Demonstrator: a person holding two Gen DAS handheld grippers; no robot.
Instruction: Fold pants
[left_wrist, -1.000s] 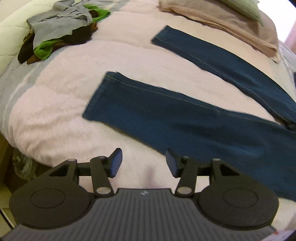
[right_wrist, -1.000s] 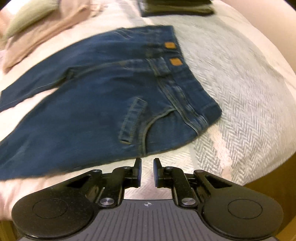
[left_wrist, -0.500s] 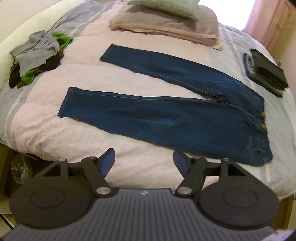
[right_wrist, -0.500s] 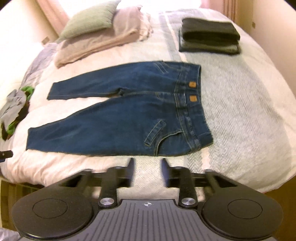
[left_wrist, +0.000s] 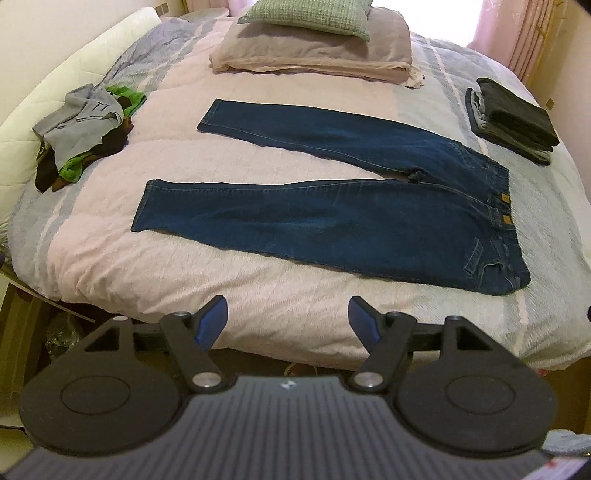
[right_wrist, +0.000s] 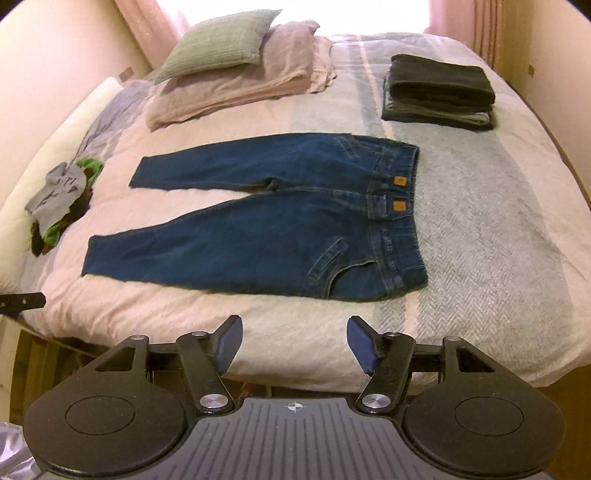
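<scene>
Blue jeans (left_wrist: 332, 218) (right_wrist: 258, 236) lie flat on the bed, legs spread to the left in a V, waistband with two tan tags to the right. My left gripper (left_wrist: 288, 319) hangs over the bed's near edge, well short of the near leg; its jaws are still opening and hold nothing. In the right wrist view my right gripper (right_wrist: 293, 341) is also back from the jeans, near the bed's front edge below the waist end. Its jaws are opening too, with only the bedspread showing between them.
A pile of grey, green and dark clothes (left_wrist: 85, 129) (right_wrist: 61, 199) lies at the left of the bed (left_wrist: 110, 266). Pillows (left_wrist: 314, 48) (right_wrist: 236, 70) rest at the head. A stack of folded dark clothes (left_wrist: 513, 118) (right_wrist: 439, 92) sits at the far right.
Both grippers have pulled up and back from the jeans, so the whole bed now shows. The right jaws went from nearly shut to wide apart; the left jaws widened too.
</scene>
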